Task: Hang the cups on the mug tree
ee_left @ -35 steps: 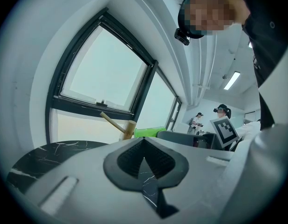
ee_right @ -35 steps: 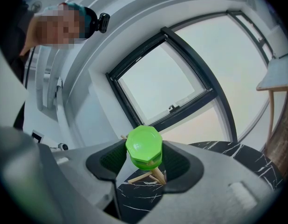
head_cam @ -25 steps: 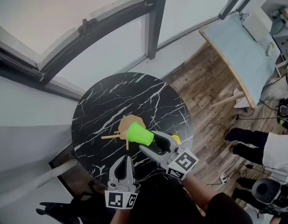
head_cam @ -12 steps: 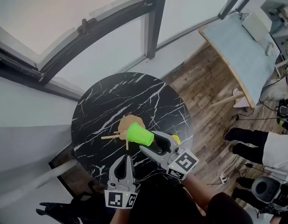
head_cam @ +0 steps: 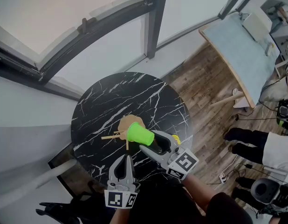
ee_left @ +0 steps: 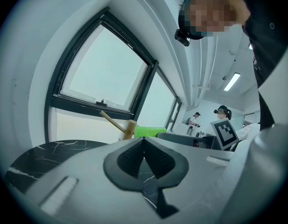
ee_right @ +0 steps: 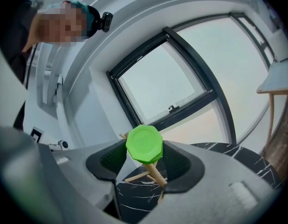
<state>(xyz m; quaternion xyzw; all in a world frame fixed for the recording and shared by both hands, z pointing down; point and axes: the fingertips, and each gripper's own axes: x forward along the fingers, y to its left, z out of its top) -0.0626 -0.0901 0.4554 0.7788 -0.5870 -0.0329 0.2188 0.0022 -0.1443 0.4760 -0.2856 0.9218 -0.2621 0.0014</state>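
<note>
A lime green cup [head_cam: 139, 134] lies on its side over the wooden mug tree [head_cam: 129, 123] on the round black marble table [head_cam: 111, 99]. My right gripper [head_cam: 151, 142] is shut on the cup's narrow bottom end. In the right gripper view the octagonal base of the cup [ee_right: 144, 144] sits between the pads, with the tree's pegs [ee_right: 152, 172] just behind it. My left gripper [head_cam: 125, 158] hovers at the table's near edge, shut and empty. In the left gripper view a peg of the tree [ee_left: 115, 123] and the cup [ee_left: 148, 131] show beyond the closed tips of the gripper [ee_left: 144, 143].
Something small and yellow [head_cam: 175, 139] peeks out behind the right gripper. A dark window frame [head_cam: 153, 17] rises beyond the table. To the right are wooden floor, a pale desk [head_cam: 242, 50], a bystander's shoes [head_cam: 242, 136] and cables.
</note>
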